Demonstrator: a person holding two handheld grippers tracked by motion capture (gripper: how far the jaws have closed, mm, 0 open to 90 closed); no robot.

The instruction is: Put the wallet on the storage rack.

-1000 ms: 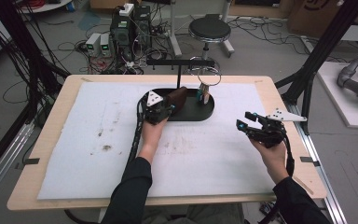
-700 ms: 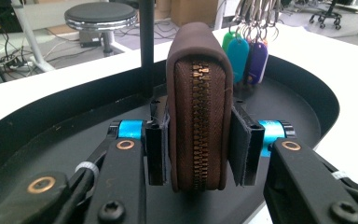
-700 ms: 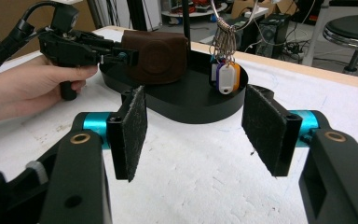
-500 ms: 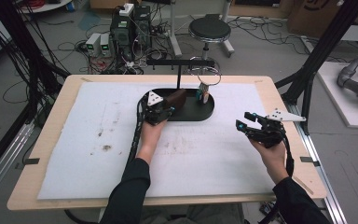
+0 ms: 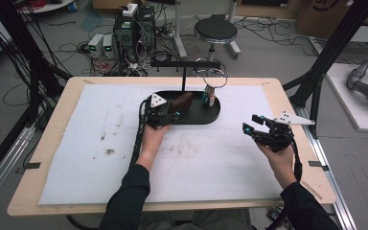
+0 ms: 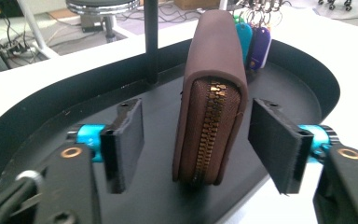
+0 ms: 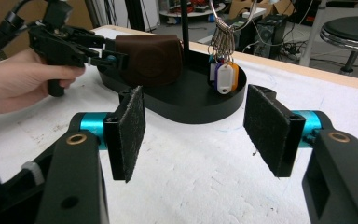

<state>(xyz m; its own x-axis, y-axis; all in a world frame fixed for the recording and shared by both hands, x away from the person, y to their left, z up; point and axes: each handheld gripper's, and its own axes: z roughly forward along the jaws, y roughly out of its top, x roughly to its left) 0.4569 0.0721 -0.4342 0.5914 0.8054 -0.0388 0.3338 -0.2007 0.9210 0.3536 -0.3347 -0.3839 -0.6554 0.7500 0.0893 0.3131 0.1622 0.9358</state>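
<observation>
A brown zipped wallet stands on edge, brass zipper showing.

The left gripper has just been opening its jaws: they now stand clear of the wallet on both sides, with the wallet upright on its edge between them in the tray, no longer pressed.

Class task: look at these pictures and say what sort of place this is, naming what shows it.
Probably a lab or workshop set up for recording: a padded table framed by black struts, electronics boxes and loose cables on the floor, and a stool.
</observation>
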